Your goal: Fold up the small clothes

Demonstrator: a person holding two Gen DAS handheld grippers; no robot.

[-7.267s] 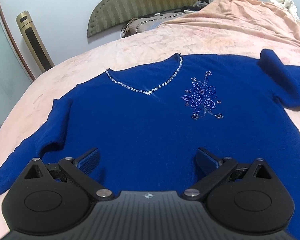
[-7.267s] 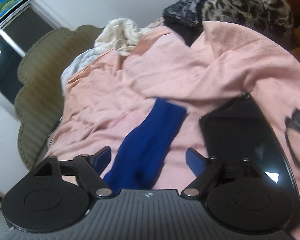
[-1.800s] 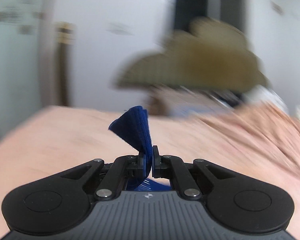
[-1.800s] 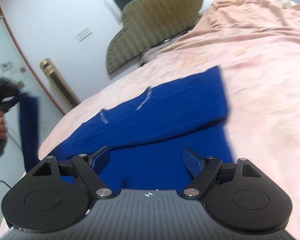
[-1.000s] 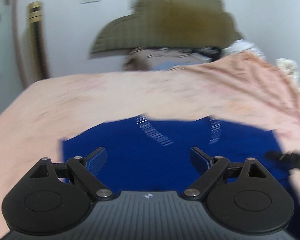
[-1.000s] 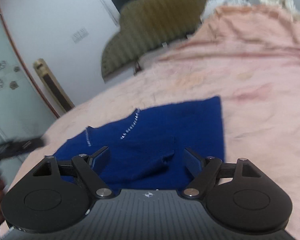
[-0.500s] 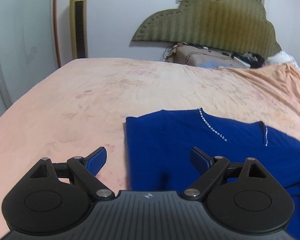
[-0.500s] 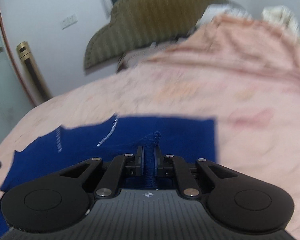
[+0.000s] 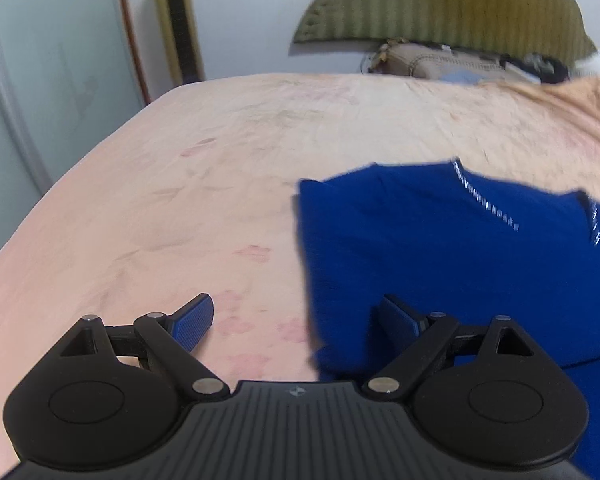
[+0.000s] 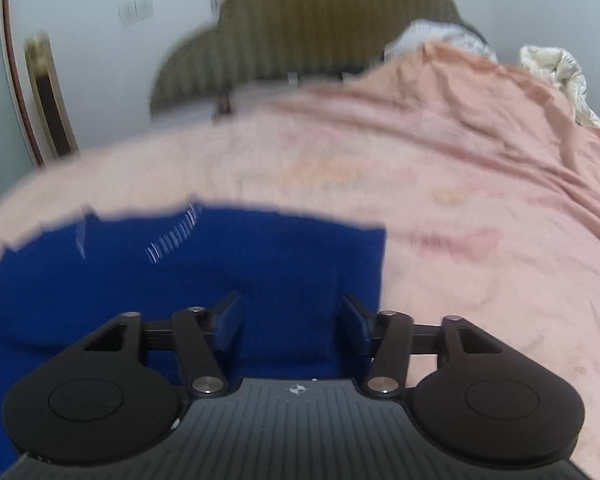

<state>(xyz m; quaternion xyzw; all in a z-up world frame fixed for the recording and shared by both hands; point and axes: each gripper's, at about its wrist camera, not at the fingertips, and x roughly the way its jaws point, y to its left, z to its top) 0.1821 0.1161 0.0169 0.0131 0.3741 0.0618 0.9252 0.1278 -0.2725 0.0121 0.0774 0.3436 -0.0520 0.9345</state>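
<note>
Blue beaded-neckline sweater [image 9: 440,260] folded on pink bedspread [image 9: 204,184], left gripper [image 9: 296,320] wide over its side edge, right gripper [image 10: 292,320] just opening, holding nothing

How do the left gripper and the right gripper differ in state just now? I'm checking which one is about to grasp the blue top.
The left gripper stands wide open; the right gripper is narrower, its jaws having just been opening.
The left gripper straddles the side edge of the blue knit sweater, one of its fingers over the pink bedsheet; the right gripper has blue fabric across its whole gap.
Neither is holding any cloth.
</note>
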